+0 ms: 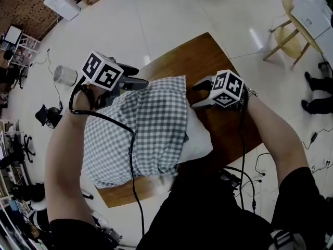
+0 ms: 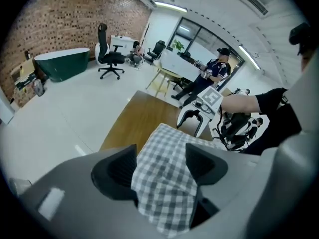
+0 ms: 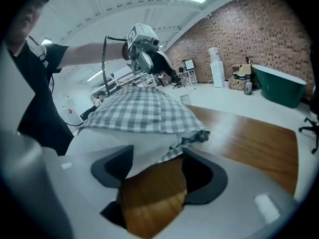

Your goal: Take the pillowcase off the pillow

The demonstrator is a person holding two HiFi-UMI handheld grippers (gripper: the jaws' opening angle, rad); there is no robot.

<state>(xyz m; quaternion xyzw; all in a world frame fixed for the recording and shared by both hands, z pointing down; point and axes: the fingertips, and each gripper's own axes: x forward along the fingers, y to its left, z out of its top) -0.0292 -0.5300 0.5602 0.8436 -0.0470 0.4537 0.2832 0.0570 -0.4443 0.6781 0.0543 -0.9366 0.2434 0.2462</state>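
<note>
Most of the pillowcase [image 1: 151,124] is covering the pillow [image 1: 200,142] on the wooden table [image 1: 177,56], one white edge showing, so stripping is barely starting; left gripper [image 1: 139,83] is straddling cloth, jaws spread, right gripper [image 1: 200,94] gaping at the bare edge.

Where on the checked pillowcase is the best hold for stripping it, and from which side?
Likely the far left corner of the checked pillowcase, approached from the left: loose cloth lies there between the open jaws of the left gripper. The white pillow shows at the right edge, so the opening seems to be on that side; pull leftward.
</note>
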